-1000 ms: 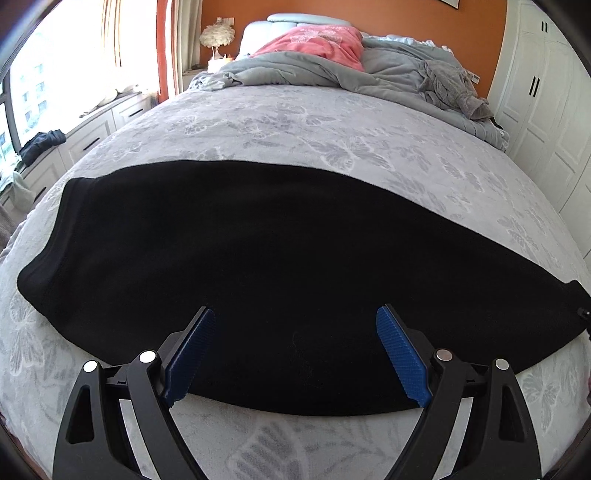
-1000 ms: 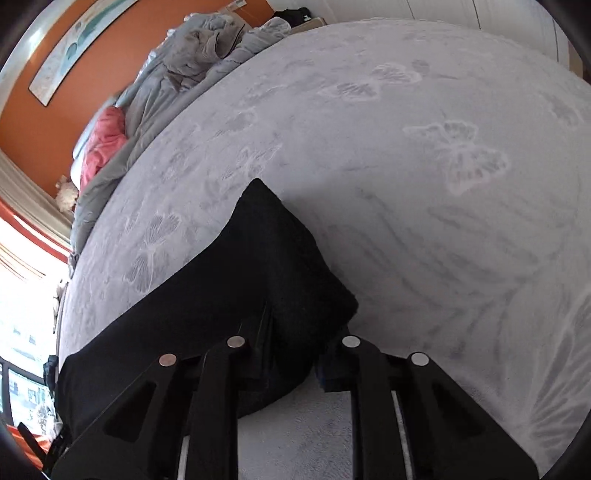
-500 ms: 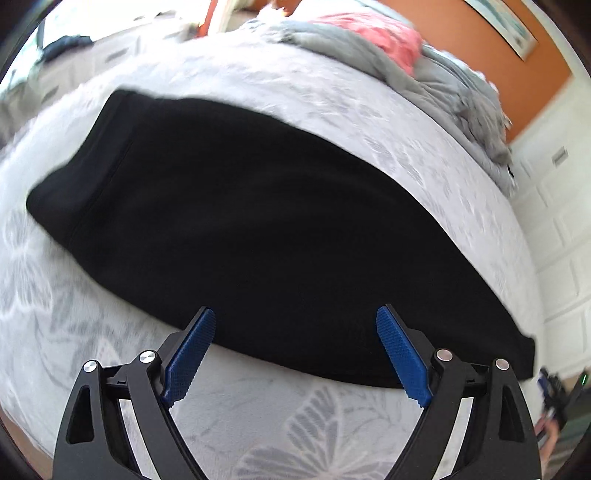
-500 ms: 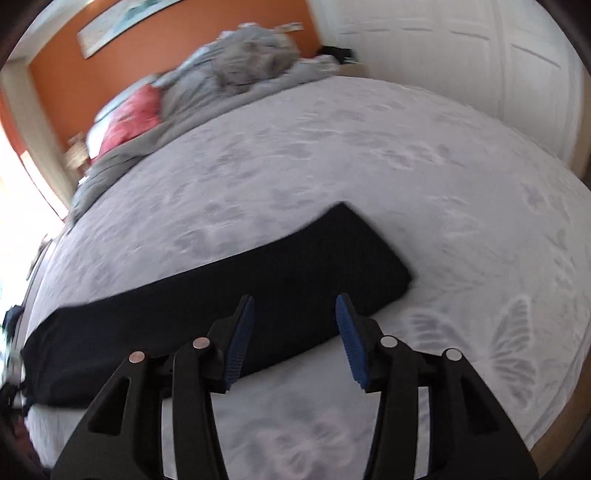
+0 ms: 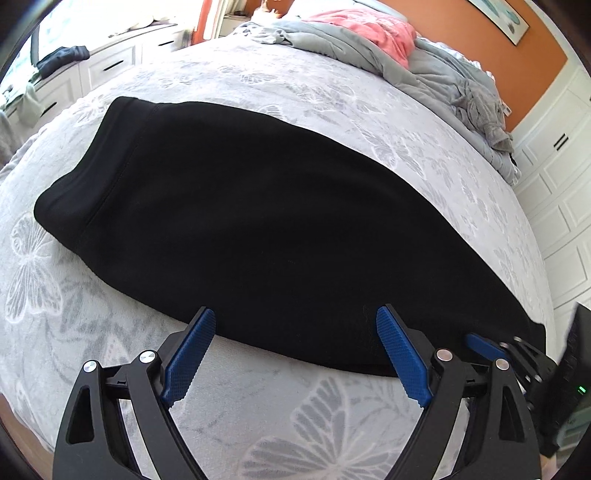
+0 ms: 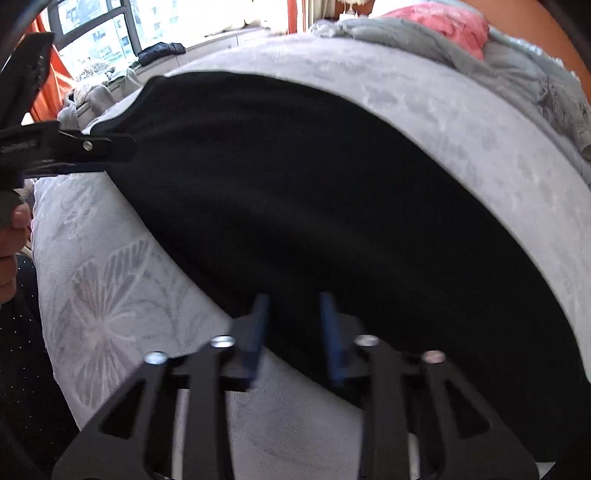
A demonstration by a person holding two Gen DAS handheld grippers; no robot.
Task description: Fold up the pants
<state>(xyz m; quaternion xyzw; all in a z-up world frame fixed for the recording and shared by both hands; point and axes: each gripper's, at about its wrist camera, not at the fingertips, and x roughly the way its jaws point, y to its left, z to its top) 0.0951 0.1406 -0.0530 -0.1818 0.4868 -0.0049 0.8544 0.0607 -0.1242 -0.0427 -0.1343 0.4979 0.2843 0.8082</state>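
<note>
Black pants (image 5: pixel 277 221) lie flat and lengthwise on the grey butterfly bedspread (image 5: pixel 92 332), waistband (image 5: pixel 74 192) at the left. My left gripper (image 5: pixel 295 314) is wide open, its blue pads (image 5: pixel 399 354) over the pants' near edge and not pressing the cloth. In the blurred right wrist view my right gripper (image 6: pixel 294 299) hovers over the near edge of the pants (image 6: pixel 314 184). Its jaws are closing, a narrow gap still shows, and the pads are not seen pressing cloth. It also shows beside the left one, right gripper (image 5: pixel 487 347). The left gripper (image 6: pixel 110 151) appears side-on at the pants' left end.
A crumpled grey duvet (image 5: pixel 424 70) and pink pillow (image 5: pixel 373 29) lie at the head of the bed. White drawers (image 5: pixel 110 62) stand at the left and white wardrobe doors (image 5: pixel 561 206) at the right. A hand (image 6: pixel 13 225) holds the left gripper.
My right gripper let go of the pants' leg end, swung along the pants toward the left gripper while rolling, and its jaws opened then narrowed. The left gripper shifted and tilted slightly, staying open.
</note>
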